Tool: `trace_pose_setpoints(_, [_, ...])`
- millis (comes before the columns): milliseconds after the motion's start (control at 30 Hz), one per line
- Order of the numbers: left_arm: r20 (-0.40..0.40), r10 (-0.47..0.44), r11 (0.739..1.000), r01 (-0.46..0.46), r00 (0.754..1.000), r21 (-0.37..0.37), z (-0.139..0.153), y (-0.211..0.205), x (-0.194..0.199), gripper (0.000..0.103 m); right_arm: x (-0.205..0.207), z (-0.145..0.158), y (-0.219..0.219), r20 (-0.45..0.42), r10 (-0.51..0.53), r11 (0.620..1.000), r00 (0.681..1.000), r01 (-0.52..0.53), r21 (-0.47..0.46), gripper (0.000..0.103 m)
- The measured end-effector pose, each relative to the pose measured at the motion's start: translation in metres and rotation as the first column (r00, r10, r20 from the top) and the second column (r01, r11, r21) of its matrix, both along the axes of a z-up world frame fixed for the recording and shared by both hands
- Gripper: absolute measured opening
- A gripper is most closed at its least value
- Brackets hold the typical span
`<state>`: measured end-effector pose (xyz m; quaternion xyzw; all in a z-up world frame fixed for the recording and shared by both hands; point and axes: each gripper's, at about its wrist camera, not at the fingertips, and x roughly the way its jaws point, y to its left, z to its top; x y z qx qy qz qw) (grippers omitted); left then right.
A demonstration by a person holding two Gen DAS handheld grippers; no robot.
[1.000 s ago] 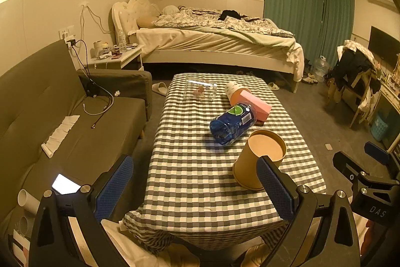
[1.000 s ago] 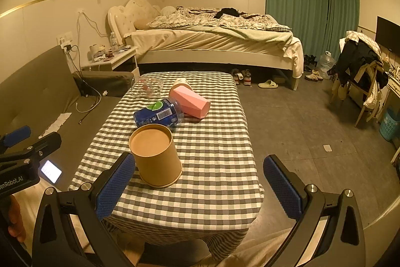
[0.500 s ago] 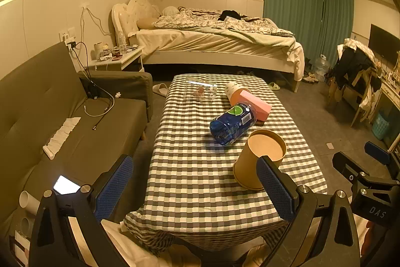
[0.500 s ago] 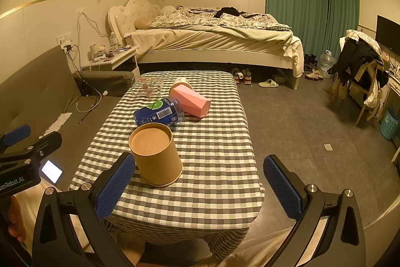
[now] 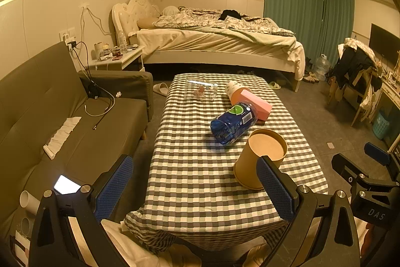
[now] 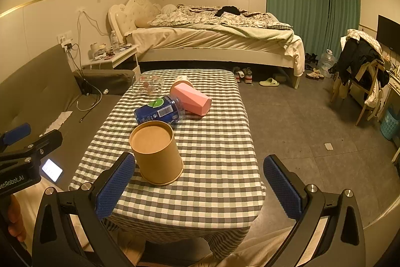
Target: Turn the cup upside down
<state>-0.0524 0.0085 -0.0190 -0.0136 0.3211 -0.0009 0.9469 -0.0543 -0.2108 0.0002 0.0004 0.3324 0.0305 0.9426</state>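
**Cup upside down near the table's front edge**

On the checked table (image 6: pixel 215 152), nearest us, we see the brown paper cup (image 6: pixel 156 152) standing mouth-down, flat base up. Behind the cup lies a blue bottle (image 6: pixel 160 111) on its side, then a pink cup (image 6: pixel 193 101) also on its side, and farthest a clear box (image 6: pixel 148 86) with small items inside. Our left gripper (image 5: pixel 195 189) and right gripper (image 6: pixel 197 187) are both spread wide, holding nothing, short of the cup.

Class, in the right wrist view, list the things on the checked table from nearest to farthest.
Paper cup → blue bottle → pink cup → clear box.
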Motion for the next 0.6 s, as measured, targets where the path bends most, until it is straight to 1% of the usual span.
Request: trace_pose_setpoints(600, [-0.002,-0.002,1.0,0.002,1.0,0.002,-0.0007,-0.0003,-0.0008,0.102,0.0005,-0.0022,0.0042,-0.005,0.01,1.0,1.0,-0.01,-0.006,0.103])
